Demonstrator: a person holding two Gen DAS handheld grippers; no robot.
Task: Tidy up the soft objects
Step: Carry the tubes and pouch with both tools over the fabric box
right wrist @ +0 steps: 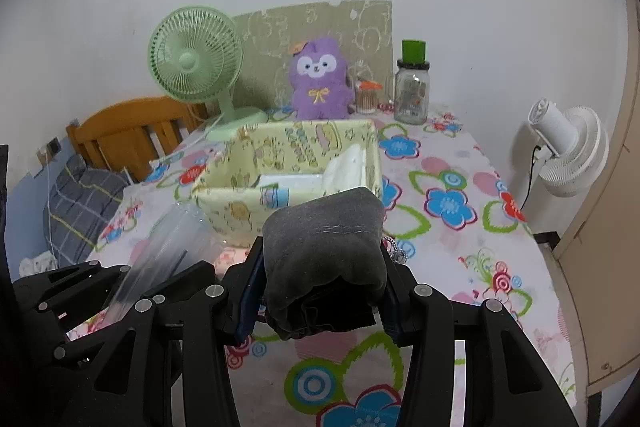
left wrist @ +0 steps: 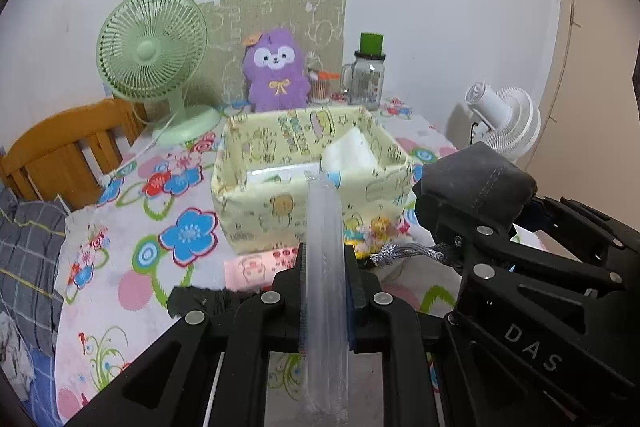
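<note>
The yellow printed fabric basket (right wrist: 280, 187) stands just beyond both grippers, on the flowered tablecloth (right wrist: 452, 187). The right gripper (right wrist: 324, 291) clamps a rolled dark grey cloth bundle (right wrist: 324, 247), held level and nearest to the basket's near wall. The left gripper (left wrist: 326, 291) pinches a clear plastic packet (left wrist: 325, 247), whose long axis points toward the basket.

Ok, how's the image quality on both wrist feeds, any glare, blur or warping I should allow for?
Left wrist view: even indoor light, no harsh glare; the clear plastic pack in the left tongs looks hazy and see-through; fisheye bends the wall edge at right. Right wrist view: the grey cloth bundle in the right tongs blocks the near table; the yellow box stays sharp; corners are black.
</note>
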